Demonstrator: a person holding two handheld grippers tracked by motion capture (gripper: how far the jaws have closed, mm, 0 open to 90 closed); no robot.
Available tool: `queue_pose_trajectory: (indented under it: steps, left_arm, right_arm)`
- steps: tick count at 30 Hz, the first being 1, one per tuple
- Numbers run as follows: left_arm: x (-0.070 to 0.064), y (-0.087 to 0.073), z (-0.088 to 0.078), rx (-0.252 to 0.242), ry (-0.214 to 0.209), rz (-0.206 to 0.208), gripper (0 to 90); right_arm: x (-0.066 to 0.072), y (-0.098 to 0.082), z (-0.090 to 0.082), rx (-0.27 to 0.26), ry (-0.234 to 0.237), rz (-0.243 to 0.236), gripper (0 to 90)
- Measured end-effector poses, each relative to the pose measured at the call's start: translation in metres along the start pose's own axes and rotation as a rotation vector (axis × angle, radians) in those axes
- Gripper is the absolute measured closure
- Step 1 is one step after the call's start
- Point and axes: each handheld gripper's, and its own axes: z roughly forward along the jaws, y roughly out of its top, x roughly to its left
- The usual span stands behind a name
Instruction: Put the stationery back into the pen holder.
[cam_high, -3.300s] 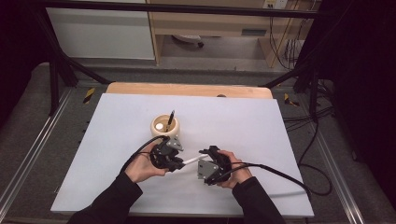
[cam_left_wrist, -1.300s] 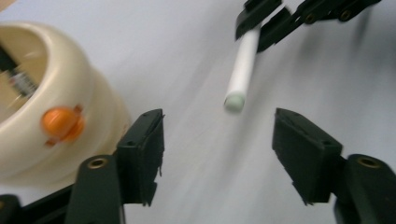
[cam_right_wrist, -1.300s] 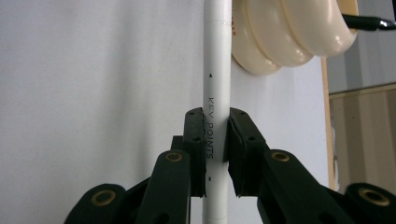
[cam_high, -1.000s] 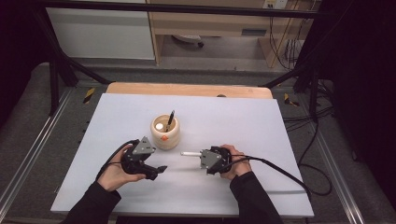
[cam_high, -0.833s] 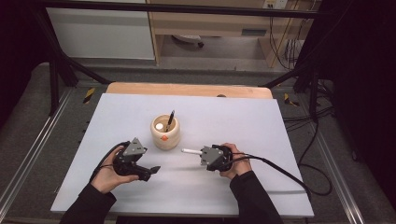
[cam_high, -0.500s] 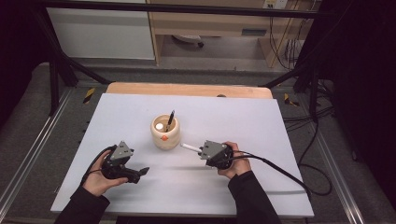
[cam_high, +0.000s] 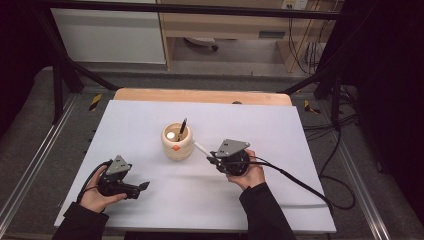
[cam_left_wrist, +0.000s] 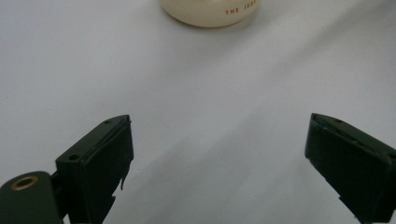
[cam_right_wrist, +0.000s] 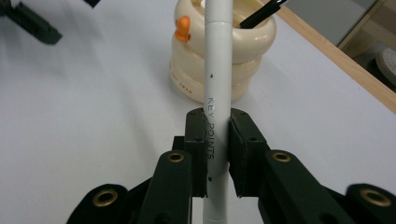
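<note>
Right gripper (cam_right_wrist: 217, 154) clamped on white pen (cam_right_wrist: 216, 88), tip near cream holder (cam_high: 177, 141) mid-desk. Left gripper (cam_left_wrist: 219, 168) near desk's front-left corner, just opened wide, nothing between jaws.

White pen (cam_right_wrist: 217, 70): smooth, satin plastic w/ fine grey printed lettering. Pen pot (cam_high: 177, 141) at approx 10 o'clock of the right gripper (cam_high: 212, 159): cream, glossy, looked like ceramic or hard plastic, stacked-ring shape, w/ small shiny orange bead at its side. Black pen (cam_high: 182, 128) inside it was matt. Gripper jaws were matt black plastic, pads (cam_right_wrist: 241, 149) slightly rubbery-looking, w/ brass-coloured metal rivets. Left gripper (cam_high: 143, 186) had a dull grey metal plate on top. Table (cam_high: 280, 125) surface was pale, matt, smooth; its far edge at 12 o'clock was light bare wood.
</note>
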Motion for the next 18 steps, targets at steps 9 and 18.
queue_pose_trajectory:
  steps: [9, 18]
  left_arm:
    - [0.004, -0.006, -0.001, 0.0, 0.004, -0.023, 7.5]
    - [0.008, -0.008, -0.002, -0.002, 0.002, -0.044, 7.5]
  right_arm:
    - [-0.004, 0.007, -0.002, -0.108, 0.005, 0.154, 79.0]
    - [-0.009, 0.018, 0.001, -0.183, -0.027, 0.241, 79.0]
